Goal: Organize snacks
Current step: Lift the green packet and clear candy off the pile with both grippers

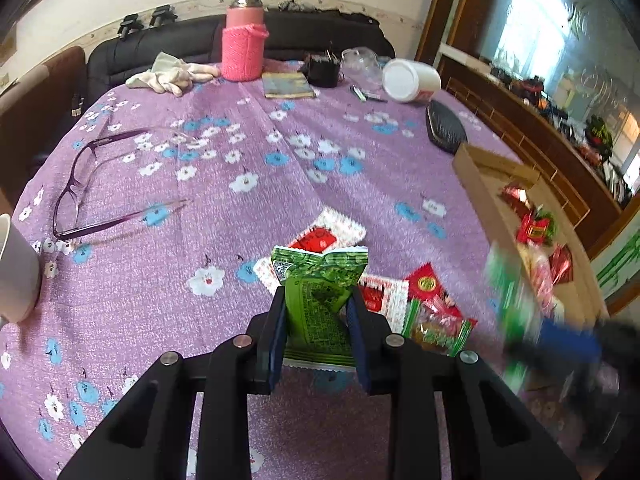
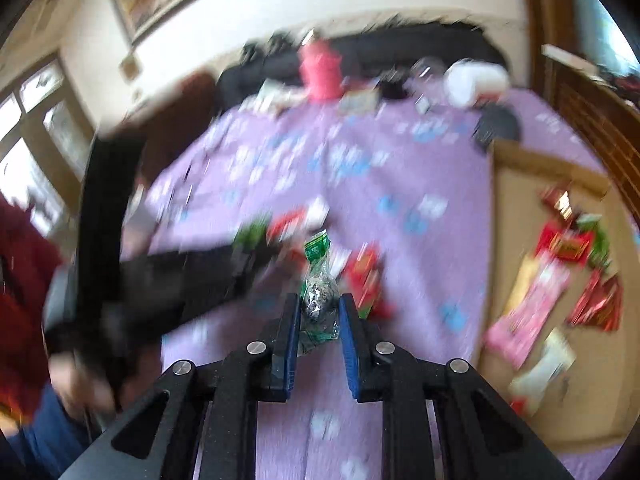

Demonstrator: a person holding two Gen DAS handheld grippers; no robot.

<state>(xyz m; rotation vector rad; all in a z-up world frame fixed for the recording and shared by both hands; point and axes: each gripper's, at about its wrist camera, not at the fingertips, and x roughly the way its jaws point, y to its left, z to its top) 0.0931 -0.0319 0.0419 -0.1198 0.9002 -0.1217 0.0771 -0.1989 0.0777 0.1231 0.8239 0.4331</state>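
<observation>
My left gripper is shut on a green snack packet, held upright just above the purple flowered tablecloth. Under and beside it lie a red-and-white packet, another red-and-white one and a red-green packet. In the right wrist view my right gripper is shut on a small clear packet with a green top. An open cardboard box at the right holds several red, pink and green snacks. The right gripper shows as a blur in the left wrist view, beside the box.
Purple-framed glasses lie at the left and a white mug stands at the near left edge. At the back are a pink flask, gloves, a booklet, a tipped white tub and a black brush. A person's red sleeve is at the left.
</observation>
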